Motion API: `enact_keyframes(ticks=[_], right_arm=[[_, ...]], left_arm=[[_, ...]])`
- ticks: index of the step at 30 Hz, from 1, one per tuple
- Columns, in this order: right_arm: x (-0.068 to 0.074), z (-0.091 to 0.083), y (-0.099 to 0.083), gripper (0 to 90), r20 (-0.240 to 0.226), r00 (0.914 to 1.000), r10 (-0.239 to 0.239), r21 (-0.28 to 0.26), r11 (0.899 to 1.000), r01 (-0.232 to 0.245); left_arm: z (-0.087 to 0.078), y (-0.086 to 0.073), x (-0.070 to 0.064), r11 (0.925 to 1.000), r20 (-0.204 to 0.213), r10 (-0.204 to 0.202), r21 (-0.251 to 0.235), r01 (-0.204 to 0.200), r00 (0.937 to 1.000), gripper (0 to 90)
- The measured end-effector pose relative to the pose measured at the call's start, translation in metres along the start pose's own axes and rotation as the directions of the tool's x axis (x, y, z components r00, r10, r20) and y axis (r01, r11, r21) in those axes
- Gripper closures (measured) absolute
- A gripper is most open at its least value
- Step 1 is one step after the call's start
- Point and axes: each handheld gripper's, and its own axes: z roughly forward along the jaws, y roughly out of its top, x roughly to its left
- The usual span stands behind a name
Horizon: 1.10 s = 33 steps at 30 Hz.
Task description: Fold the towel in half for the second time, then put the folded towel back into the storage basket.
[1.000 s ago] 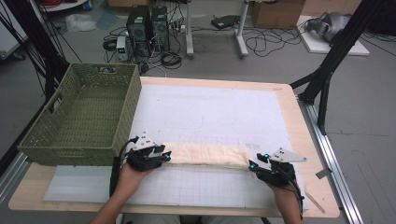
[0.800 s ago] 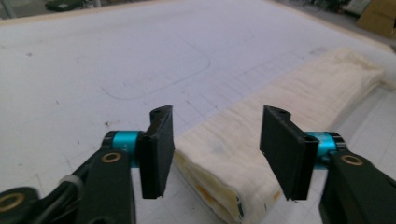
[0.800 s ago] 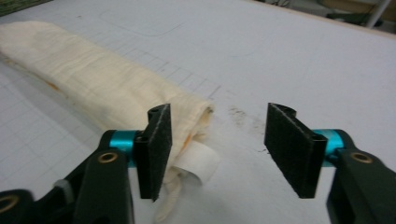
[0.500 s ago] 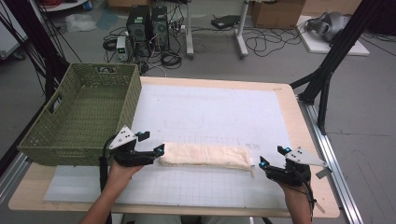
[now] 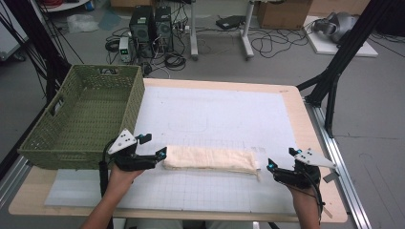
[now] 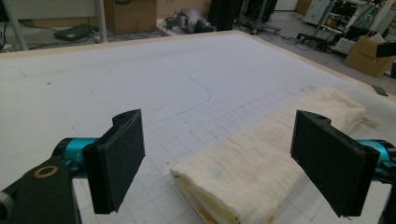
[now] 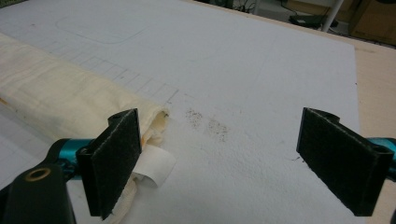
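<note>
A cream cloth point(image 5: 210, 159), folded into a long narrow band, lies across the white gridded mat near the table's front. My left gripper point(image 5: 152, 147) stands open just off the cloth's left end. In the left gripper view the cloth point(image 6: 261, 163) lies ahead between the two black jaws of my left gripper point(image 6: 231, 168), its folded edge nearest. My right gripper point(image 5: 282, 164) is open a little right of the cloth's right end. In the right gripper view that cloth end point(image 7: 65, 98), with a white tag point(image 7: 152, 168), sits by the left jaw of my right gripper point(image 7: 229, 161).
A green woven basket point(image 5: 79, 117) stands at the table's left, behind my left hand. The white mat point(image 5: 215, 114) covers most of the wooden tabletop point(image 5: 313, 143). Black frame legs point(image 5: 334, 71) rise at the right, and computers and cables lie on the floor beyond.
Both grippers have let go of the cloth's ends and drawn outward, the left to the left and the right to the right. The cloth now lies shorter and settled on the mat.
</note>
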Motion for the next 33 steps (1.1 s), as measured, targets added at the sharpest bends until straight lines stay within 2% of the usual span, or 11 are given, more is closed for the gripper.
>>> enact_keyframes(ticks=[10, 17, 20, 27, 33], right_arm=[[0.0020, 0.0043, 0.0022, 13.0, 0.004, 1.0000, 0.005, 0.005, 1.000, -0.005], [0.0001, 0.0028, 0.0003, 13.0, 0.010, 0.9999, 0.001, 0.005, 1.000, -0.001], [-0.0008, 0.0026, -0.0022, 13.0, 0.008, 0.9998, 0.015, 0.010, 1.000, -0.016], [-0.0010, 0.0015, -0.0020, 13.0, 0.004, 1.0000, 0.009, 0.006, 1.000, -0.009], [-0.0005, 0.0016, -0.0030, 13.0, -0.002, 0.9999, 0.012, 0.006, 1.000, -0.012]], left_arm=[[-0.0029, -0.0016, 0.0029, 0.9999, -0.028, -0.005, 0.013, 0.006, 0.9996, 18.7], [0.0026, -0.0024, 0.0020, 0.9995, -0.009, -0.021, 0.025, 0.021, 0.9997, 19.1], [0.0043, -0.0028, 0.0023, 0.9993, -0.007, -0.024, 0.030, 0.024, 0.9997, 19.2], [0.0031, -0.0027, 0.0011, 0.9990, -0.011, -0.027, 0.035, 0.027, 0.9996, 19.1], [0.0038, -0.0032, -0.0006, 0.9976, -0.009, -0.038, 0.059, 0.038, 0.9993, 18.9]])
